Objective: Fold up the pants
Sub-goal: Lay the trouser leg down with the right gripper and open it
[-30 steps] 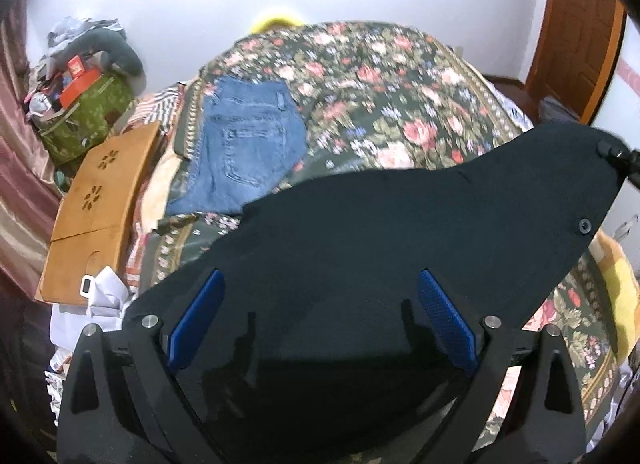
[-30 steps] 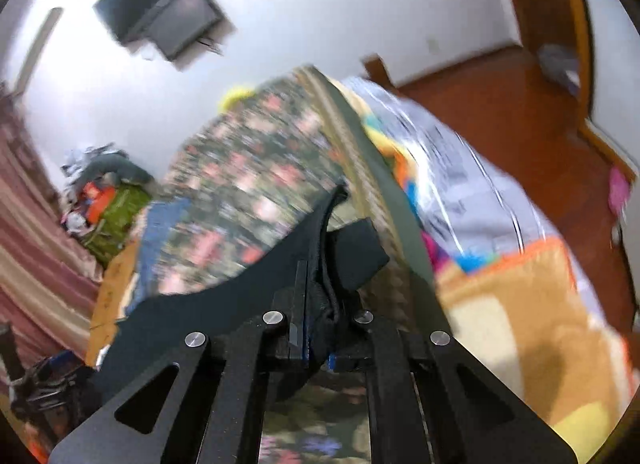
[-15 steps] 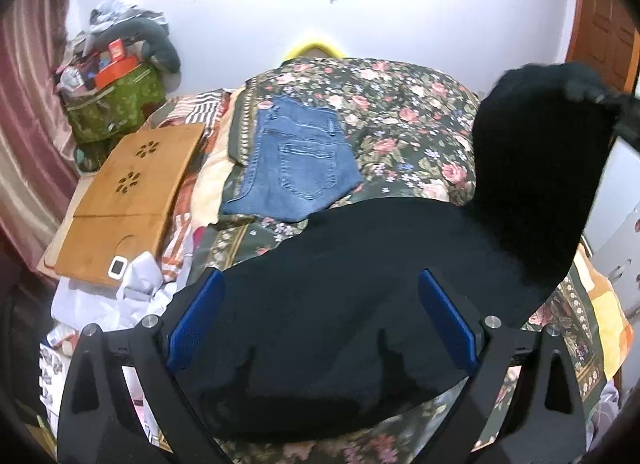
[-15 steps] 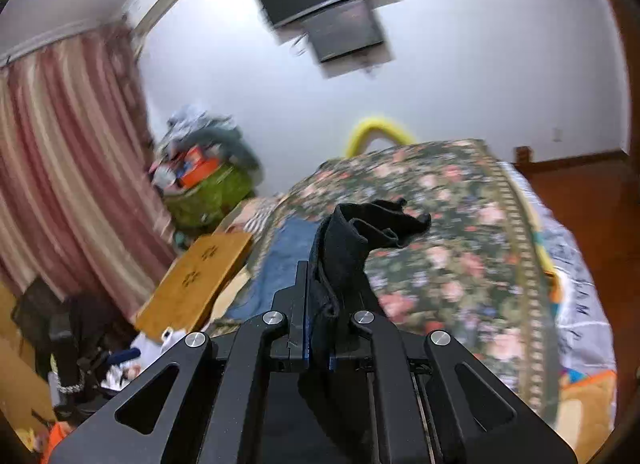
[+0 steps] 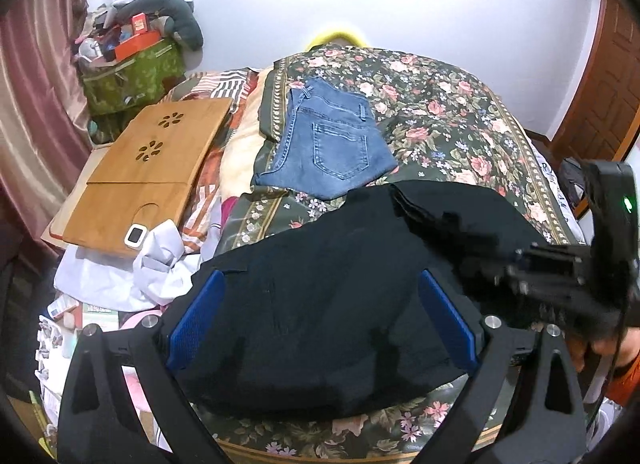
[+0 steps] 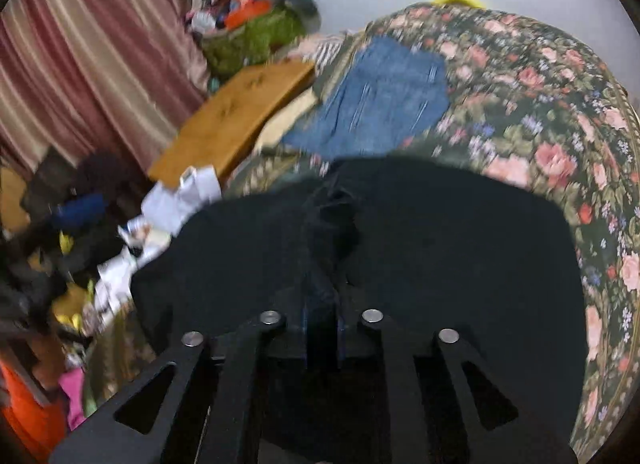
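Observation:
Black pants (image 5: 320, 304) lie on the near part of a floral bedspread (image 5: 432, 112). My left gripper (image 5: 320, 320) is open above them, blue pads (image 5: 196, 320) wide apart, holding nothing. My right gripper (image 6: 322, 296) is shut on a bunched end of the black pants (image 6: 332, 216) and holds it over the rest of the garment. The right gripper also shows in the left wrist view (image 5: 560, 264), at the right, low over the pants.
Folded blue jeans (image 5: 332, 144) lie farther back on the bed. A wooden lap desk (image 5: 148, 168) and white cloths (image 5: 160, 260) sit at the left. A green bag with clutter (image 5: 132, 68) stands by the curtain. A wooden door (image 5: 596, 96) is at right.
My right gripper swung the held pants end from the right, up and over, down onto the rest of the pants. The black cloth now lies doubled over. The left gripper stayed open.

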The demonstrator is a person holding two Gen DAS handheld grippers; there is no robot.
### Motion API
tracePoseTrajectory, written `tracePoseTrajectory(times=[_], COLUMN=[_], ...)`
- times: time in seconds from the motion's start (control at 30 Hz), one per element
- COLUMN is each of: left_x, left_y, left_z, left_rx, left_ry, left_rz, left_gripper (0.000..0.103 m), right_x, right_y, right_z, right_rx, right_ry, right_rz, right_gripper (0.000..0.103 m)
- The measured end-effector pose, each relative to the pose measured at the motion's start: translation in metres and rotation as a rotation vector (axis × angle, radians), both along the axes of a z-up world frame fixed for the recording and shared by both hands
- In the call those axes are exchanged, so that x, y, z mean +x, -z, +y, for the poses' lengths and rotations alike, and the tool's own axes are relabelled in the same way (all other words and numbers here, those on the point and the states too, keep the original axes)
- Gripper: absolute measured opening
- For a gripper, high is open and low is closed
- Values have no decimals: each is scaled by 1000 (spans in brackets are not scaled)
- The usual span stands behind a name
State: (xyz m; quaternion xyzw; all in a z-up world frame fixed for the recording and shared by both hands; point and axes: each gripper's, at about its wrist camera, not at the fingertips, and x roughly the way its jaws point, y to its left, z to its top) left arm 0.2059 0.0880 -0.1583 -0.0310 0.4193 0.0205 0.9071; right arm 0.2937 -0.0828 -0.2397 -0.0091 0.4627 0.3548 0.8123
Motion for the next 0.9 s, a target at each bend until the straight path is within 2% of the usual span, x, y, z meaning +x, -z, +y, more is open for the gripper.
tracePoseTrajectory(times=[0.1,0.13,0.27,0.33,0.57,0.73,0.9], left_x=[6,8,19,29,70,107,141], left_y=[-4,-6,-16,-21,-31,-16,23], left_z=[-3,-5,-19,-29,-66,-95,-115], left_rx=[-6,-7,6,13,15,33,47], left_ry=[8,12,37,56,129,171,204], left_rz=[-7,-10,-31,-38,-51,-11,110], left_gripper=[98,98,98,98,98,98,98], right_x=[-10,-14,-27,-26,9,39,66], right_y=[-10,-14,-37,-49,-82,-73,-30], right_z=[-2,-2,-21,-36,-98,-122,-122], right_rx=[0,-2,-4,8,73,59,7], right_ry=[-74,-90,-119,-92,78,158,155], right_rz=[-4,-17,-108,-152,-246,-234,-125], right_gripper=[42,44,47,51,52,53,53])
